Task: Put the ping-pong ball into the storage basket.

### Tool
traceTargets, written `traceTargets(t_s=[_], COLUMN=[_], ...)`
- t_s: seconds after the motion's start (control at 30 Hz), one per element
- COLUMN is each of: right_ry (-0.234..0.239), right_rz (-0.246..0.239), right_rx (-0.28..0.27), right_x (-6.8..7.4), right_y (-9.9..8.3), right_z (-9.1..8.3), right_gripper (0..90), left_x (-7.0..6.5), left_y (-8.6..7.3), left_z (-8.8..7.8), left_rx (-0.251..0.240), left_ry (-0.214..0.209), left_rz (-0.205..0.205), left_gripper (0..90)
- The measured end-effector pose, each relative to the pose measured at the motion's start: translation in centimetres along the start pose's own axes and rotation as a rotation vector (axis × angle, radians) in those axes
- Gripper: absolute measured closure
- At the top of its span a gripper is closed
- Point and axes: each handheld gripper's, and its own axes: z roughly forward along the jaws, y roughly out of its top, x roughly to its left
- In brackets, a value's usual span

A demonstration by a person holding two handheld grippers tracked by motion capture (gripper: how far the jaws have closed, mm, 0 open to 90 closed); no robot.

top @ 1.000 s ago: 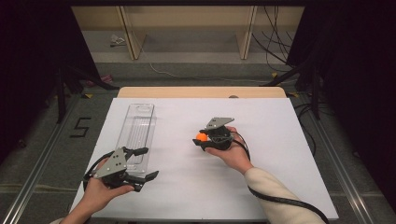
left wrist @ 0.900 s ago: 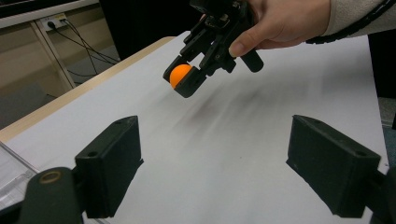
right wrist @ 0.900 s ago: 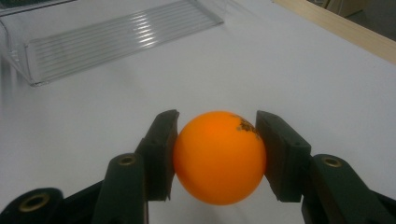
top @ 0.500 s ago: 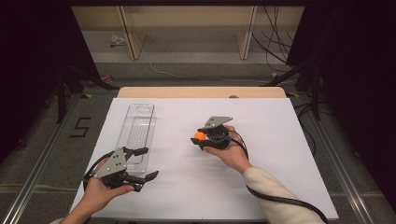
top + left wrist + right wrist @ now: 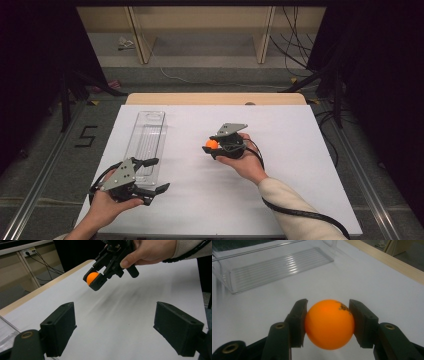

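Item one: ball [image 5: 329, 323], orange, dark print on top, clamped between the fingers of my right gripper [image 5: 212, 145], held above the middle of the desk [image 5: 300, 200].

Item two: left gripper [image 5: 155, 175], near the desk's front left corner, fingers spread wide with nothing between them.

Item three: clear tray [image 5: 147, 140], ribbed floor, lying along the left edge, well apart from the ball.

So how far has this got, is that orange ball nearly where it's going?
Done: the right tongs have the orange ball clamped between their pads, lifted off the white table. In hand: the ball hangs in the air, beside the clear tray. Left, probably: carrying it over and dropping it in; the tray looks empty. The left tongs wait open near the tray's end.
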Motion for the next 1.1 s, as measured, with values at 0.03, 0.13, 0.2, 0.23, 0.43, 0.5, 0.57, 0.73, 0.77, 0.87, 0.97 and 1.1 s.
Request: traceTargets(t_s=[0.03,0.13,0.2,0.23,0.43,0.5,0.57,0.73,0.77,0.87,0.97,1.1], right_ry=[0.001,0.001,0.001,0.002,0.004,0.007,0.009,0.013,0.012,0.014,0.017,0.019], right_rz=[0.0,-0.004,-0.006,-0.004,-0.009,-0.011,-0.014,-0.017,-0.016,-0.018,-0.017,-0.02], right_rx=[0.0,-0.002,-0.002,-0.002,-0.005,-0.007,-0.008,-0.013,-0.012,-0.013,-0.015,-0.018], right_x=[0.0,0.1,0.2,0.2,0.3,0.4,0.5,0.6,0.7,0.8,0.9,1.0], right_y=[0.0,0.1,0.2,0.2,0.4,0.5,0.6,0.8,0.9,1.0,1.1,1.3], right_z=[0.0,0.1,0.1,0.1,0.2,0.3,0.3,0.5,0.6,0.6,0.8,0.9], right_gripper=[51.4,51.4,51.4,51.4,51.4,51.4,51.4,51.4,51.4,51.4,51.4,51.4], left_x=[0.0,0.0,0.0,0.0,0.0,0.0,0.0,0.0,0.0,0.0,0.0,0.0], left_y=[0.0,0.0,0.0,0.0,0.0,0.0,0.0,0.0,0.0,0.0,0.0,0.0], left_z=[0.0,0.0,0.0,0.0,0.0,0.0,0.0,0.0,0.0,0.0,0.0,0.0], left_rx=[0.0,0.001,0.0,0.0,0.0,0.0,0.0,-0.001,-0.001,-0.001,-0.001,-0.002], left_ry=[0.0,0.001,0.0,0.0,0.0,-0.001,0.0,-0.001,-0.001,-0.001,-0.001,-0.001], left_rz=[0.0,0.001,0.001,0.0,0.001,0.001,0.001,0.001,0.001,0.001,0.001,0.001], left_gripper=[17.2,17.2,17.2,17.2,17.1,17.2,17.1,17.2,17.1,17.1,17.2,17.1])
